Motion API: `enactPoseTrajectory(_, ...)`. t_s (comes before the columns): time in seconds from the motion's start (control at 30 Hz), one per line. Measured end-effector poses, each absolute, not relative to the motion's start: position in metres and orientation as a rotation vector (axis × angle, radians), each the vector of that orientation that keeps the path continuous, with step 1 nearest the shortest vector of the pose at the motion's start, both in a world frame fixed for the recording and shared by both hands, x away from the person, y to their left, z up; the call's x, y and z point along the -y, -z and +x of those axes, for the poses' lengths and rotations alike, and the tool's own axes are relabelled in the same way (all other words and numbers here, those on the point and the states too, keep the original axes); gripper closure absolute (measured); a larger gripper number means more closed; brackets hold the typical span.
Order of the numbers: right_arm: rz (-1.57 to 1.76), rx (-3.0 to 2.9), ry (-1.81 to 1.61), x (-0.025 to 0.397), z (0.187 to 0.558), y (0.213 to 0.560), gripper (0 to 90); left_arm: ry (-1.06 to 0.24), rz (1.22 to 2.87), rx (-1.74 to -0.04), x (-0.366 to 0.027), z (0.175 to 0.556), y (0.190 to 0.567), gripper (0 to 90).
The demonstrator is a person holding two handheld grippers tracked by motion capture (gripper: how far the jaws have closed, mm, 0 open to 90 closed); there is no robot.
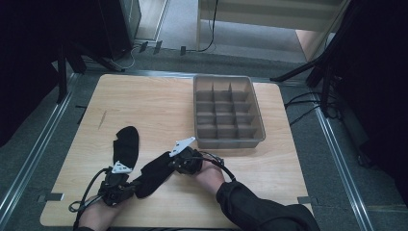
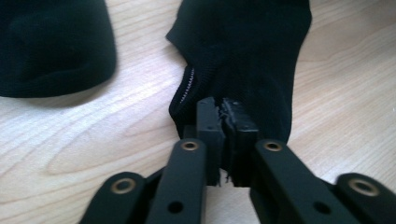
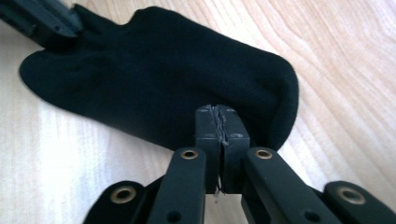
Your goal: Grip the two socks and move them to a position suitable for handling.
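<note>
Two black socks lie on the wooden table [image 1: 144, 101]. One sock [image 1: 126, 144] [image 2: 51, 46] rests flat near the front left. The other sock [image 1: 155, 172] [image 2: 247, 51] [image 3: 159, 74] stretches between my two grippers. At its lower end my left gripper [image 1: 136, 183] [image 2: 222, 109] is shut on the ribbed cuff edge. My right gripper [image 1: 169, 163] [image 3: 219, 116] is shut on the sock's opposite, rounded end. The left gripper [image 3: 42, 18] is also in the upper left corner of the right gripper view, at the far end of the sock.
A grey plastic tray [image 1: 229, 139] divided into several compartments stands at the back right of the table. Bare wood lies at the back left and front right. A person's hands and a dark sleeve [image 1: 255, 207] come in from the front edge.
</note>
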State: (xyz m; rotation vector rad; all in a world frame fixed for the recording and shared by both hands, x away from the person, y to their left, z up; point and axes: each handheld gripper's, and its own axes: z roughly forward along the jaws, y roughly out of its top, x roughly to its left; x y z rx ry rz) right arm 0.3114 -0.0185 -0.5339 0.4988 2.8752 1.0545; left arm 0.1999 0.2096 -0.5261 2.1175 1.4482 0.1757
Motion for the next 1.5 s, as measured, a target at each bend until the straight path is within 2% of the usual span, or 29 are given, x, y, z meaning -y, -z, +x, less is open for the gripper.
enactPoseTrajectory(0.17,0.516,-2.885,-1.062,0.020,0.303,0.534,87.4,-0.168,2.097,-1.496,-0.219,0.207,0.526,85.3)
enactPoseTrajectory(0.67,0.484,-2.900,-1.063,0.022,0.274,0.535,85.9,-0.171,2.125,-1.507,-0.222,0.231,0.523,85.5)
enactPoseTrajectory(0.9,0.521,-2.900,-1.091,0.024,0.268,0.536,85.0,-0.204,2.150,-1.481,-0.220,0.237,0.523,84.7)
enactPoseTrajectory(1.07,0.549,-2.904,-1.106,0.025,0.269,0.537,84.8,-0.173,2.132,-1.488,-0.223,0.242,0.523,84.0)
enactPoseTrajectory(1.27,0.557,-2.892,-1.122,0.026,0.269,0.534,80.6,-0.159,2.065,-1.437,-0.228,0.241,0.514,74.9)
enactPoseTrajectory(1.47,0.565,-2.846,-1.238,0.029,0.272,0.523,71.5,-0.178,1.984,-1.411,-0.240,0.238,0.501,61.5)
enactPoseTrajectory(1.5,0.556,-2.840,-1.250,0.029,0.272,0.521,68.9,-0.188,1.978,-1.412,-0.242,0.239,0.499,56.8)
